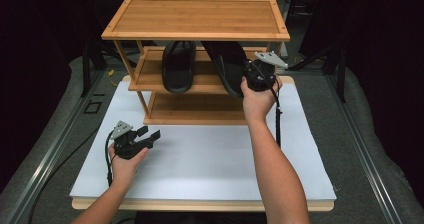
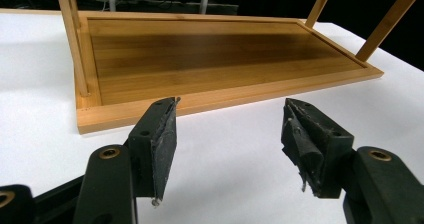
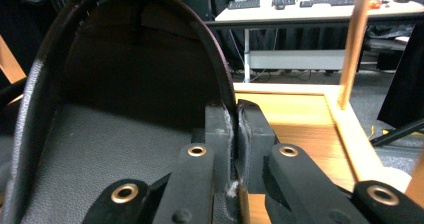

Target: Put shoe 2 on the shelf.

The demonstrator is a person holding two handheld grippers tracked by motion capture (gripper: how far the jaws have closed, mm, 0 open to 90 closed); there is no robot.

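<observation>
1. Clamped together, the right gripper (image 3: 235, 129) has its two black jaws pinching the thin side wall of a black slipper (image 3: 100, 134); the right gripper view shows the rim of that wall pressed between the pads.
2. From the high view, the right gripper (image 1: 250, 76) is at the right end of the middle shelf (image 1: 150, 76) of a bamboo rack (image 1: 195, 19), with the person's right hand (image 1: 257, 101) wrapped around its body.
3. That held slipper (image 1: 225, 66) lies tilted on the middle shelf, its front end running back under the top board.
4. Beside it, to the left and apart from it, a second black slipper (image 1: 178, 66) sits straight on the same shelf.
5. Spread wide apart with nothing between them, the left gripper (image 2: 230, 134) has its jaws above the white table surface (image 2: 225, 184), pointing at the rack's bottom shelf (image 2: 215, 54).
6. Seen from above, the left gripper (image 1: 147, 136) is in the left hand (image 1: 125, 161), low on the white table surface (image 1: 210, 159), near the rack's front left corner but not touching it.
</observation>
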